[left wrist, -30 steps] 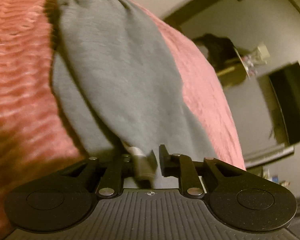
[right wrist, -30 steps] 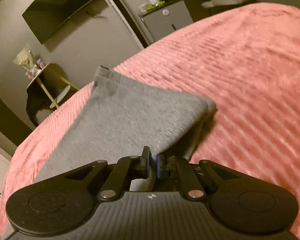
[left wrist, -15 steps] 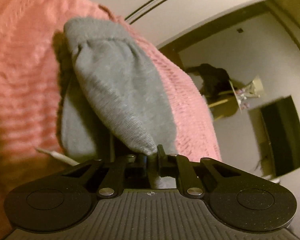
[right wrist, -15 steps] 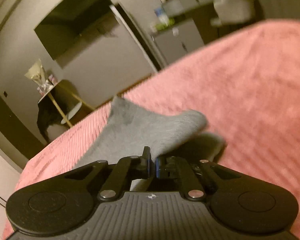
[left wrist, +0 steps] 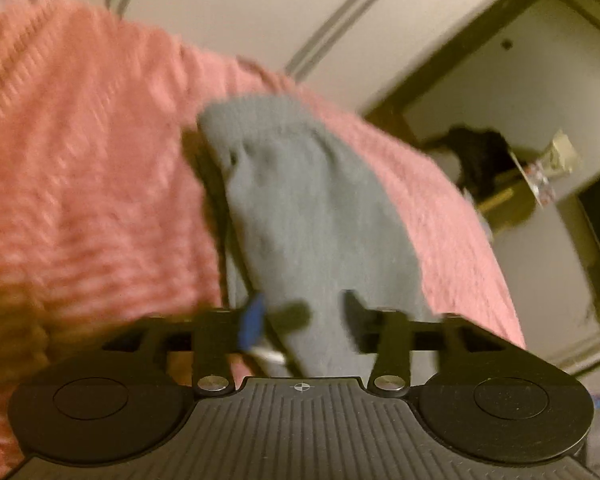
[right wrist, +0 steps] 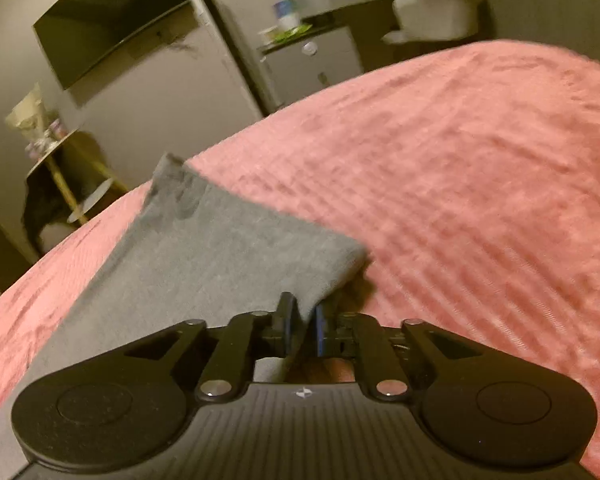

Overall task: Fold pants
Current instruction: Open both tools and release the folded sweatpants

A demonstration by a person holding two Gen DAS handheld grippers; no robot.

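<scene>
The grey knitted sweatpants [left wrist: 312, 216] lie folded on a salmon-pink ribbed plush bedspread [left wrist: 80, 184], a long soft bundle running away from both cameras. In the left wrist view the far end is a gathered, puckered band (waistband or cuff, the blur leaves it unclear), and the fabric doubles over itself, with a lower layer showing as a thin edge along the left side. A pale cord end [left wrist: 270, 354] pokes out near the bottom of that view. In the right wrist view the pants [right wrist: 220, 256] show a fine knit, a rounded folded edge at the right and a crumpled, darker tip at the far left corner.

The left gripper [left wrist: 306, 314] has its jaws well apart and opening; grey cloth lies between them, but the pads do not press on it. The right gripper [right wrist: 303, 322] has its jaws only slightly apart and opening too, with a corner of the grey fabric dipping into the narrow gap; the pads look just clear of it.

Beyond the bed a dark flat screen [right wrist: 112, 20] hangs on the wall, beside a small round side table [right wrist: 60, 160].
</scene>
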